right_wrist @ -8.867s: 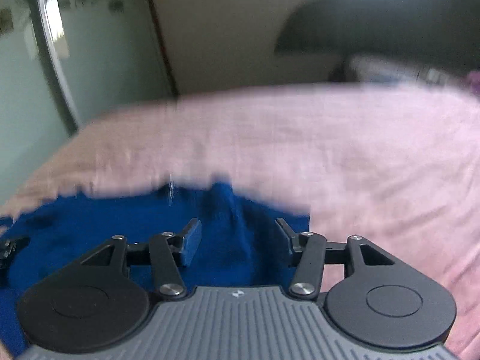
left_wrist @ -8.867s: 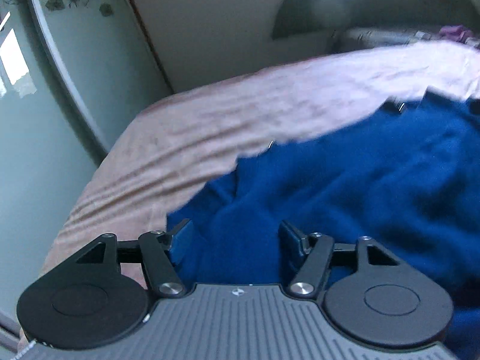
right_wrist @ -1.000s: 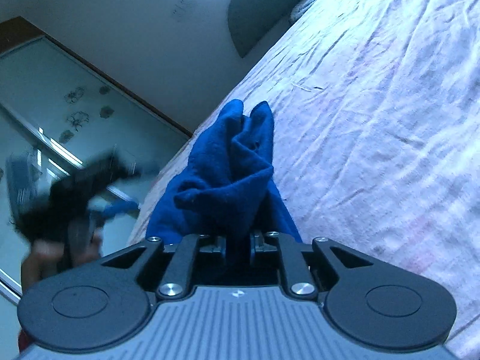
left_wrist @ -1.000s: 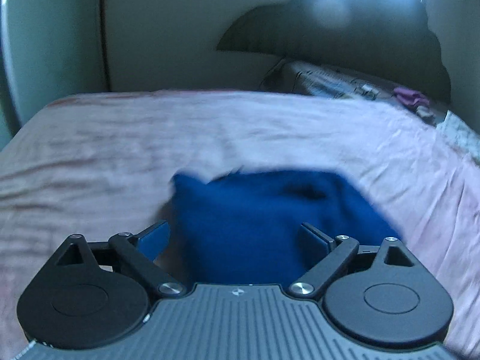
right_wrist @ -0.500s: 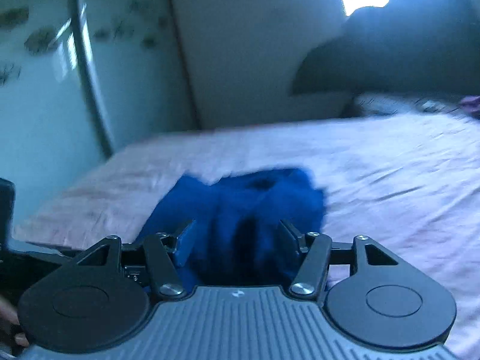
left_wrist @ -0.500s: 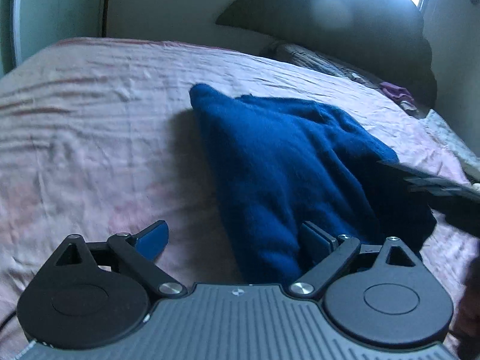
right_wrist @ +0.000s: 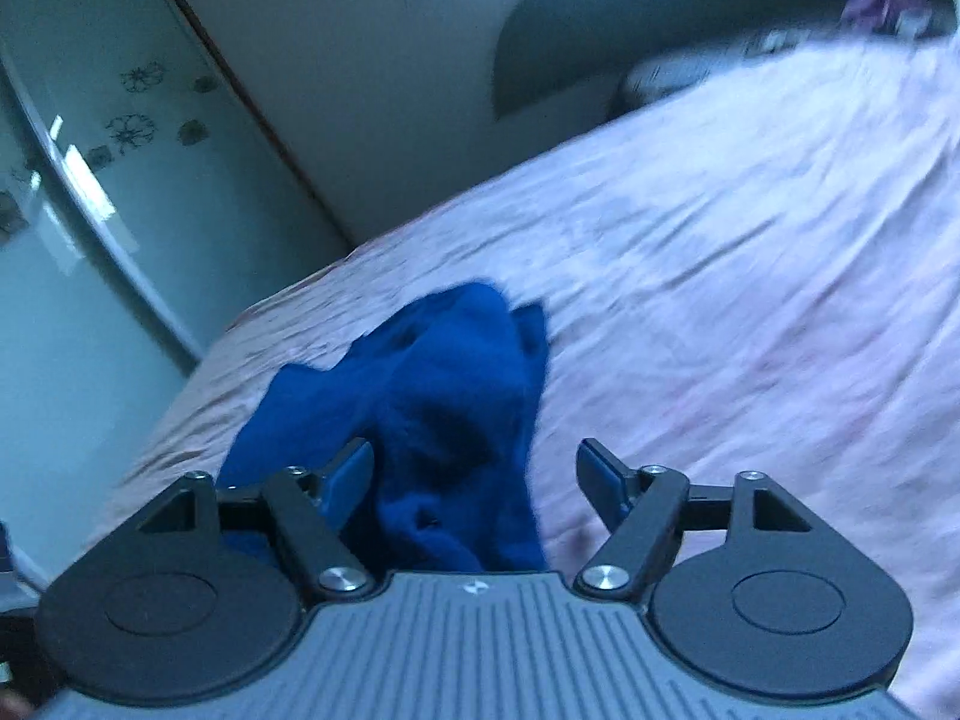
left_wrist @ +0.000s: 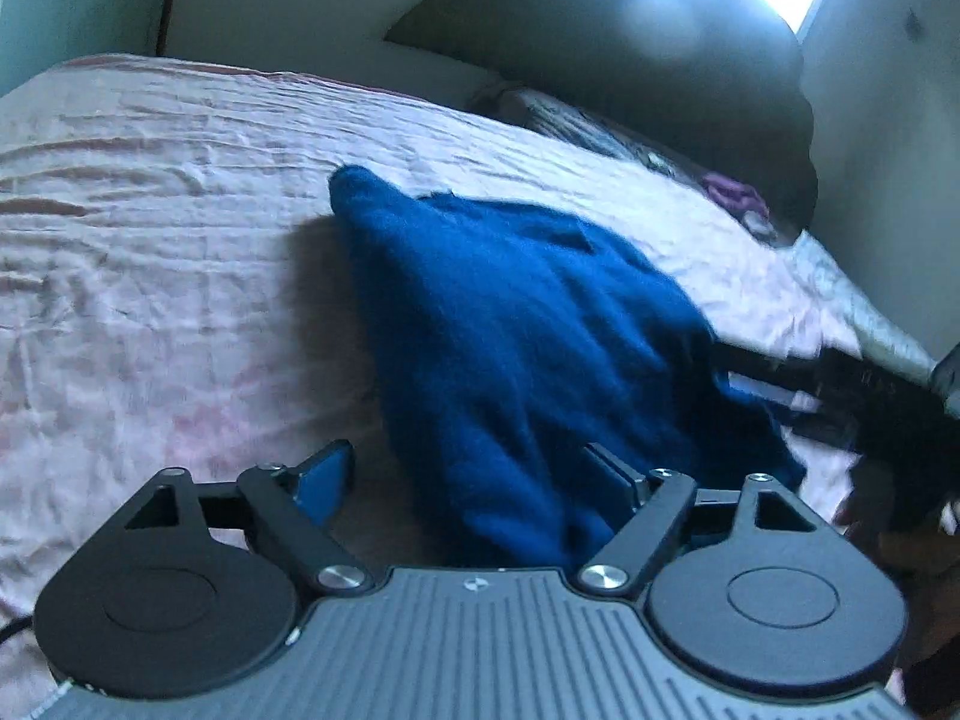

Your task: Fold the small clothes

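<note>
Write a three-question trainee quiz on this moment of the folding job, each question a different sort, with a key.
1. True or false: the blue garment lies on a pink bedsheet.
2. Multiple choice: what is between the fingers of the right gripper? A) a white sock B) part of the blue garment, not pinched C) nothing but sheet
3. Fill in: behind the bed's left edge in the right wrist view stands a glass door printed with small ____.

Key
1. True.
2. B. The fingers stand apart and are opening, with cloth lying loose between them.
3. Flowers.
</note>
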Available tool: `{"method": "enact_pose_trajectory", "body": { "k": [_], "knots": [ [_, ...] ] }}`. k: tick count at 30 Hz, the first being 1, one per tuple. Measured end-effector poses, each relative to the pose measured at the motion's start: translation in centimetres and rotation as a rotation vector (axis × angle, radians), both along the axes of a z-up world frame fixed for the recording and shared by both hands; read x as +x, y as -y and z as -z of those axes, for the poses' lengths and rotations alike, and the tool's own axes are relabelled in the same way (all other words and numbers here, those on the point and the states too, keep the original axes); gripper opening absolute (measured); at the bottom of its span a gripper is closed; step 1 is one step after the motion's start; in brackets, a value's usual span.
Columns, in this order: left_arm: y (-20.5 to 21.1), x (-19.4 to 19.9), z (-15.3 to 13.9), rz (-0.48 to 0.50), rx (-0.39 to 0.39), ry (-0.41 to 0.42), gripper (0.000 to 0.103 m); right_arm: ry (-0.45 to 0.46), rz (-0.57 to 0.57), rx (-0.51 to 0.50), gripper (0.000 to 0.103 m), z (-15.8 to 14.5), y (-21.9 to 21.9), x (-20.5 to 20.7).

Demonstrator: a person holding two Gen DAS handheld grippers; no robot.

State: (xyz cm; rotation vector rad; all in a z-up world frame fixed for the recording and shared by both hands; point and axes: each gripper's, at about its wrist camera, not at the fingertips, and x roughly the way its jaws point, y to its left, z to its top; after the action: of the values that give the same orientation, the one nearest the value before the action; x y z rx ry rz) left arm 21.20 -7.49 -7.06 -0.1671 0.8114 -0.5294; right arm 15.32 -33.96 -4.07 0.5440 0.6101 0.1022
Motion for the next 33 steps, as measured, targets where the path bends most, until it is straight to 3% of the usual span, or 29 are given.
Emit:
{"method": "enact_pose_trajectory", "body": {
  "k": [2,5,8,11,13,17,20,25,33],
  "knots": [
    [-0.6,1.5,0.0,-0.029,-0.047,-0.026,0.086,-0.02,-0.028,0.059,0.079,0.9,0.1,1.3],
    [-1.6,3.8,0.6,-0.062,-0.142,-0.142,0.089,-0.028,-0.049,0.127,0.079,1.6,0.5,2.2],
    [-2.6,3.6,0.6,-0.06,-0.188,-0.156,0.09,-0.029,-0.046,0.134,0.08,1.2,0.8,1.5],
    [-3.0,1.3,0.3,-0.028,-0.144,-0.104,0.091,-0.007,0.002,0.045,0.08,0.6,0.7,-0.6],
    [-2.8,-0.9,0.0,0.007,-0.043,-0.018,0.093,0.016,0.016,0.005,0.08,-0.1,0.8,-2.8],
    [-2.0,-5.2,-0.3,0.082,0.16,0.177,0.095,0.05,0.033,0.043,0.08,-0.8,1.1,-6.6],
    [-1.2,-7.7,-0.6,0.125,0.272,0.299,0.095,0.056,0.049,0.167,0.081,-0.3,1.8,-8.7],
    [0.4,-9.5,-0.7,0.186,0.336,0.386,0.097,0.064,-0.006,0.424,0.081,1.3,2.3,-9.6],
    [2.7,-10.9,-0.7,0.258,0.353,0.434,0.098,0.017,0.008,0.409,0.08,1.8,1.3,-7.4]
  ]
}}
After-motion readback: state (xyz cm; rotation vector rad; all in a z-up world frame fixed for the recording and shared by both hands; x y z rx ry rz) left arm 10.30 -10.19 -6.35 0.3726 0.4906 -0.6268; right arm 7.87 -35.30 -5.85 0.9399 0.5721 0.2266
